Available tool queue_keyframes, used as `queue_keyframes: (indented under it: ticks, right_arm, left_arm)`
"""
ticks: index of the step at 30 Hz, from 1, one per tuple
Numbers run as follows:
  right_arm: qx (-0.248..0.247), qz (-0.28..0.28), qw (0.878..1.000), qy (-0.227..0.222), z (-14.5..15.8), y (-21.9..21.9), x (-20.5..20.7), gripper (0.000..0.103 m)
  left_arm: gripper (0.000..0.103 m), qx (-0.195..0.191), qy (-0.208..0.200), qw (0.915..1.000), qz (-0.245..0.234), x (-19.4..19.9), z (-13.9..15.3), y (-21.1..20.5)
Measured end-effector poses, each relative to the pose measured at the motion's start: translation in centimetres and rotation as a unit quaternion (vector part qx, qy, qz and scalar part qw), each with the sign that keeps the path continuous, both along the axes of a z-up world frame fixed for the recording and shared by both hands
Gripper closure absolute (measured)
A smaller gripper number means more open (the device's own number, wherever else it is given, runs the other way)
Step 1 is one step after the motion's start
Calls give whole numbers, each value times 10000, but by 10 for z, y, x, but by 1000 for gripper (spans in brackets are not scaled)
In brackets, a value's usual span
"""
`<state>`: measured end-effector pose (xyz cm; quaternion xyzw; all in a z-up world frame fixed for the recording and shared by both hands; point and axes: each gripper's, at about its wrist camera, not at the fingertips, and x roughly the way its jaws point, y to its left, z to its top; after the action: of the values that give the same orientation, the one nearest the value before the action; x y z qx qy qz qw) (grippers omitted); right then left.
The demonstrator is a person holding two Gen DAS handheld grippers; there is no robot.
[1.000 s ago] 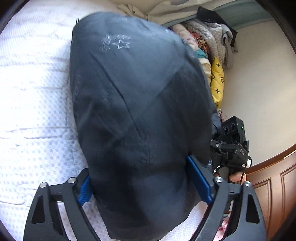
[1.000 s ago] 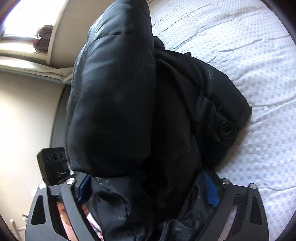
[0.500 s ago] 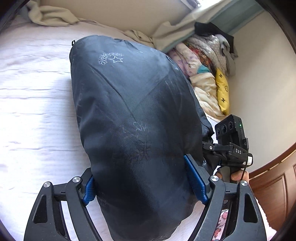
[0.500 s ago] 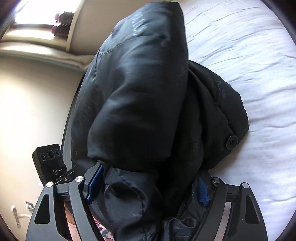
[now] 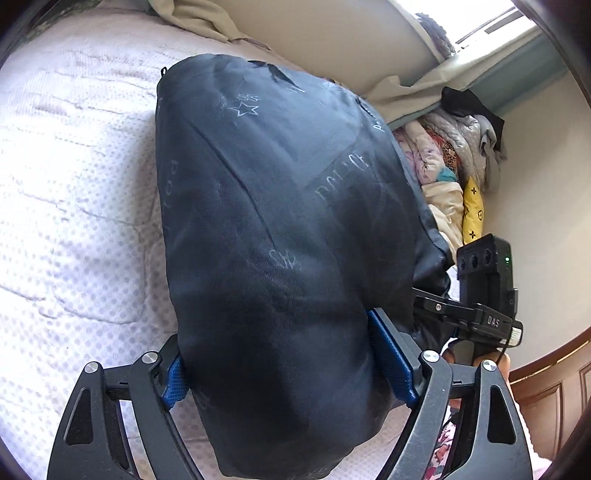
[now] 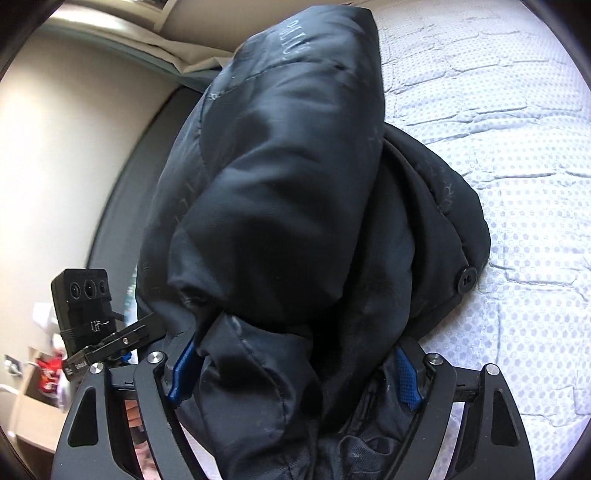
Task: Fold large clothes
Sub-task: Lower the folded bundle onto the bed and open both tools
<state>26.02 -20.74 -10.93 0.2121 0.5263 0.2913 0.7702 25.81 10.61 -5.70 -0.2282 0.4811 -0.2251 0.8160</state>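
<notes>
The left black two-finger tool [image 5: 288,365] had matte black linkage arms with silver round screws and blue textured pads. The right black two-finger tool [image 6: 295,376] looked the same. Each carried a black box with three round lenses.

Bright daylight comes in from the window [image 5: 506,22] at the top, and it glares white there. The dark jacket [image 5: 280,236] looks shiny where light hits it and very dark in its folds. Both pictures bend round at the edges, with black corners.
</notes>
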Motion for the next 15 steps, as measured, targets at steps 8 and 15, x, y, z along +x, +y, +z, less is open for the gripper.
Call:
queue_keyframes:
  ticks: [8,15]
  right_arm:
    - [-710,-384,9962,-341,20,11,-12,7]
    - [-1778,-731,9732,-1260,70,18,-43,6]
  left_arm:
    - [7,150,-55,9996,223,-9,4,10]
    - [4,1403,-852,9842,659,-45,38,5]
